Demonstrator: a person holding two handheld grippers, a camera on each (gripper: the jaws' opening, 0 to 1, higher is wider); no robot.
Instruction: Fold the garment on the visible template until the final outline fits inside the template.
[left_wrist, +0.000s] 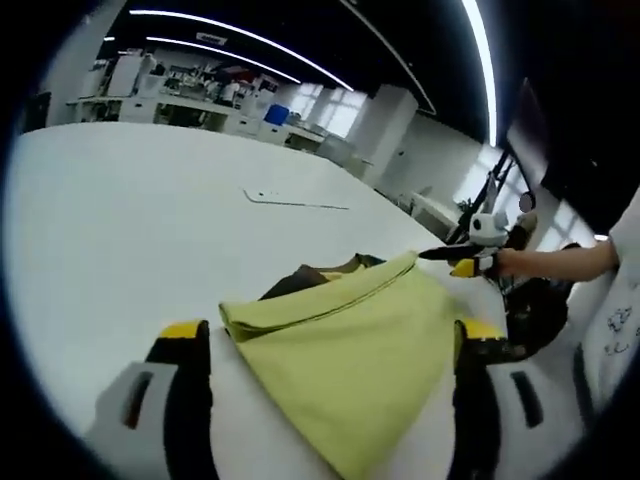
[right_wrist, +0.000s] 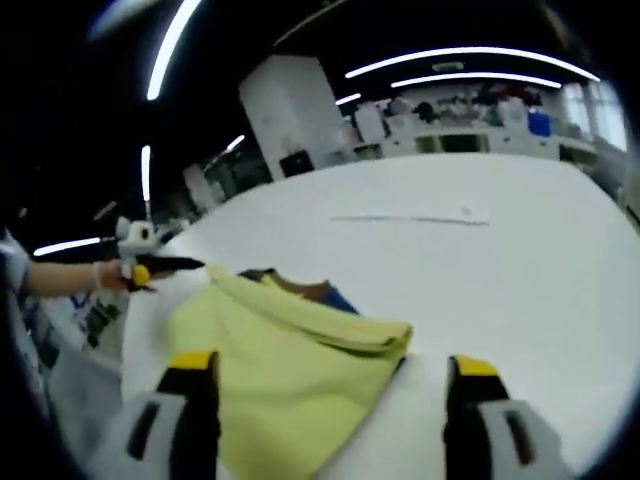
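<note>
- Nearest each camera, between its own yellow-tipped black jaws, lies the yellow-green cloth garment (left_wrist: 350, 350), folded, on the white table (left_wrist: 120, 220).
- Left gripper (left_wrist: 330, 345): jaws stand wide apart, one either side of the garment's near part, gripping nothing.
- Right gripper (right_wrist: 330, 375): its own view shows the jaws well apart over the garment's near edge; the left gripper view shows it (left_wrist: 462, 262) at the garment's far corner, where I cannot tell whether it pinches cloth.
- Beyond the garment's folded edge, a dark inner layer (left_wrist: 320, 272) peeks out, so the fold probably needs tidying.
- Farther past the garment, a thin line (left_wrist: 295, 203) marks the table, perhaps a template edge.
</note>
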